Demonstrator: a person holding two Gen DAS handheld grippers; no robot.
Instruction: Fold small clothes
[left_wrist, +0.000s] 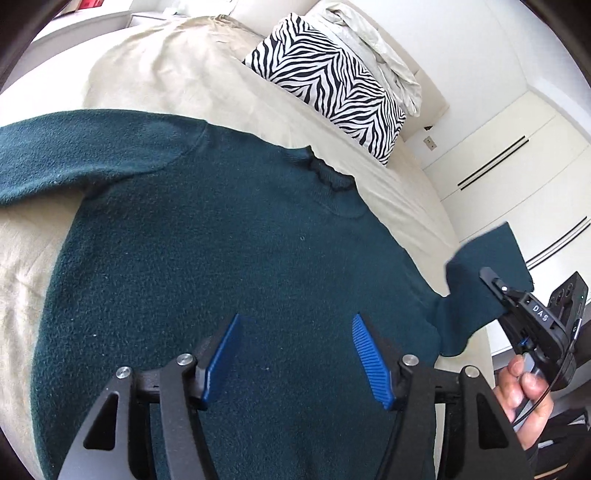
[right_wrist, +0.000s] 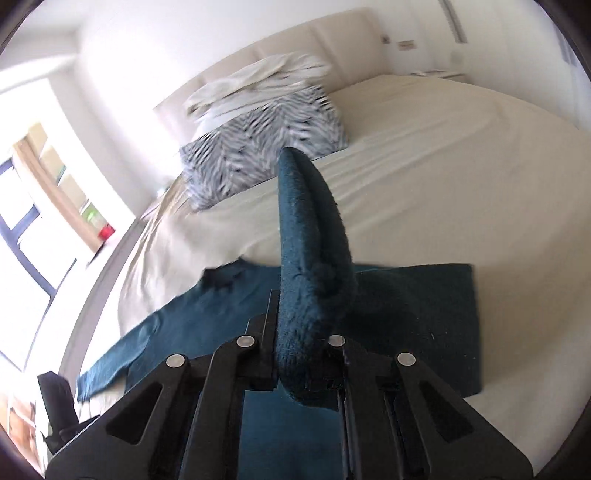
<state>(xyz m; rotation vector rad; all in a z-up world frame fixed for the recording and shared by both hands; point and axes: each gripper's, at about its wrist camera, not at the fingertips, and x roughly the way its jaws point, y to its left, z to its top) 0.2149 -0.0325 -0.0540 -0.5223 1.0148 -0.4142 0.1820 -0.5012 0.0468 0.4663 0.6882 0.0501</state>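
Observation:
A dark green fleece sweater (left_wrist: 221, 240) lies flat on a beige bed (left_wrist: 166, 74), collar toward the pillows, one sleeve stretched out to the left. My left gripper (left_wrist: 295, 354) is open with blue pads, hovering over the sweater's body. My right gripper (left_wrist: 496, 286) is shut on the right sleeve (left_wrist: 480, 280) and holds it lifted off the bed. In the right wrist view the sleeve (right_wrist: 310, 258) stands up between the shut jaws of the right gripper (right_wrist: 306, 350), with the sweater (right_wrist: 406, 314) spread below.
A zebra-print pillow (left_wrist: 332, 85) and a crumpled pale blanket (left_wrist: 376, 44) lie at the head of the bed. White wardrobe doors (left_wrist: 517, 166) stand to the right. A window (right_wrist: 33, 206) and a black chair (right_wrist: 59, 410) are past the bed's far side.

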